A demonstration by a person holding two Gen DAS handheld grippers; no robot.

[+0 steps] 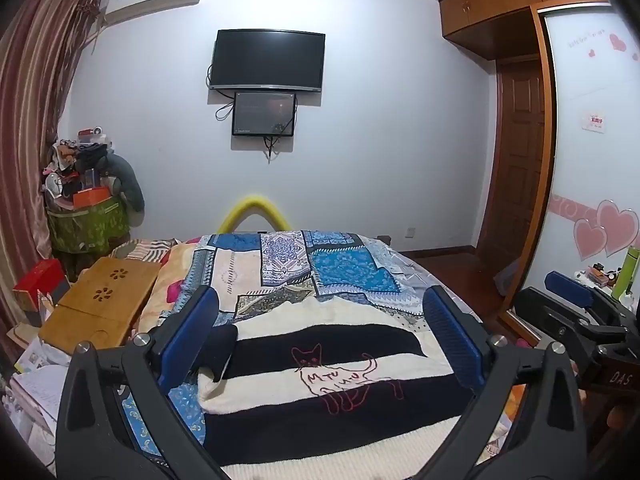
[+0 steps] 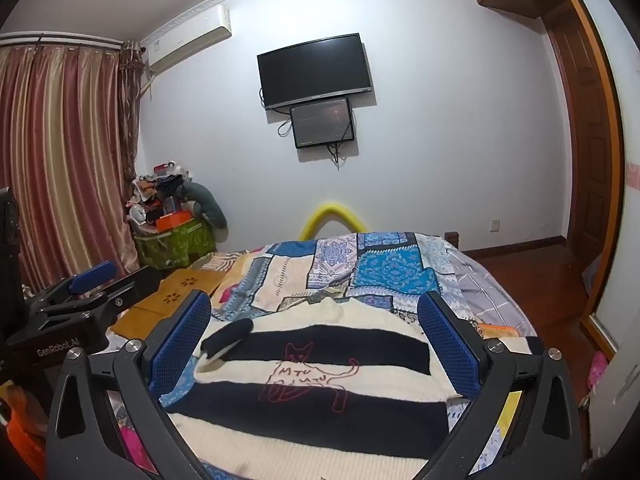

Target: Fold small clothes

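A small knitted sweater (image 1: pixel 328 380) with black and cream stripes and a red outlined cat lies flat on the patchwork bedspread (image 1: pixel 304 264). One sleeve (image 1: pixel 220 344) is folded in at its left side. My left gripper (image 1: pixel 320 340) hovers above the sweater, jaws wide open, nothing between them. My right gripper (image 2: pixel 316 340) hangs over the same sweater (image 2: pixel 312 384), also open and empty. Each gripper shows in the other's view: the right one (image 1: pixel 576 312) at the right edge, the left one (image 2: pixel 80 292) at the left edge.
A wooden lap tray (image 1: pixel 100 304) lies on the bed's left side beside a red box (image 1: pixel 40 284). A green basket (image 1: pixel 88 228) piled with clutter stands in the corner by the curtain (image 1: pixel 36 100). A wardrobe (image 1: pixel 592 140) and wooden floor (image 2: pixel 540 276) are at the right.
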